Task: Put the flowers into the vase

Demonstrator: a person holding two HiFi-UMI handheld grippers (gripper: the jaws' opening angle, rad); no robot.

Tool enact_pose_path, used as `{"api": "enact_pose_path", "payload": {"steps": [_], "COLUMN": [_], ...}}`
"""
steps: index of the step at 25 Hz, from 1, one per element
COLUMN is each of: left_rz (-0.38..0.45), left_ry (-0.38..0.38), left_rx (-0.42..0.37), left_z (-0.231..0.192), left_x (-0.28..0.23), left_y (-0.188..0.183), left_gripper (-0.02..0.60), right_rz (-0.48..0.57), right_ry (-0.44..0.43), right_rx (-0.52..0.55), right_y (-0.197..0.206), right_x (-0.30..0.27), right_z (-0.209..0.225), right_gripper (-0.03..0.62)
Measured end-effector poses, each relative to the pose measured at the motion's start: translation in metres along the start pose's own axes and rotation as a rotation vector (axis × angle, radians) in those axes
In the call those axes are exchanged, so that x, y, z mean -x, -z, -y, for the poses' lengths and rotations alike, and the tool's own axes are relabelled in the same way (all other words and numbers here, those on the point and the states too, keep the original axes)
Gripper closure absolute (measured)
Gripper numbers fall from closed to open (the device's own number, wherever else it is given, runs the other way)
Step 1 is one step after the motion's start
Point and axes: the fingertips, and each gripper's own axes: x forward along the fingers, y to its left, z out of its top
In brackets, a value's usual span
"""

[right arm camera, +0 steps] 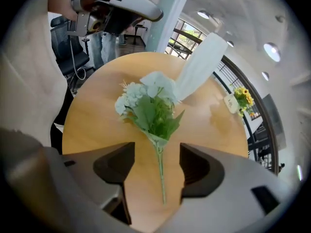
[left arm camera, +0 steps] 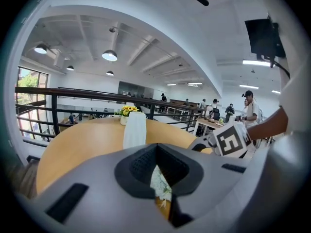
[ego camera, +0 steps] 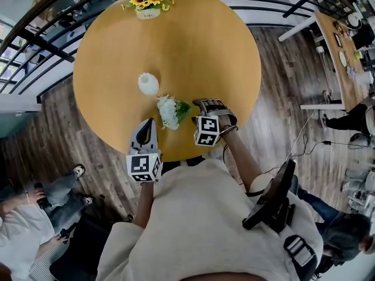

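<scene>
One bunch of white flowers [ego camera: 169,111] lies flat on the round table [ego camera: 193,45], just beside the white vase [ego camera: 148,84] and towards the near edge. The right gripper [right arm camera: 156,157] hangs over it with its jaws apart, and the thin green stem [right arm camera: 160,171] lies between them, untouched. The left gripper [ego camera: 145,123] points at the bunch with its jaws together and empty.

The bunch looks light and soft. The heads and leaves would likely crush or slip, so the bare stem below the leaves seems the best place to hold. The vase looks narrow and easy to tip.

The table beyond the vase is bare as far as the sunflower pot [ego camera: 147,2] at the far rim. That gives plenty of room to lift and swing the bunch.
</scene>
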Motion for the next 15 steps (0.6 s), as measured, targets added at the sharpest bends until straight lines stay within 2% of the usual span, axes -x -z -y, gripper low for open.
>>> {"api": "enact_pose_path", "payload": {"steps": [9,15], "left_rz": [-0.016,-0.014], "left_ry": [-0.048,-0.059], "left_rx": [0.016,0.015], "left_z": [-0.016,-0.022], "left_x": [0.004,0.006], "left_y": [0.001,-0.002], "left_gripper": [0.574,0.574], "right_rz": [-0.04,-0.044], "right_ry": [-0.1,-0.106], "right_rx": [0.11,0.168], "right_y": [-0.014,-0.022], "right_x": [-0.038,-0.048], "right_z": [0.005,0.005], "right_gripper": [0.31,0.445]}}
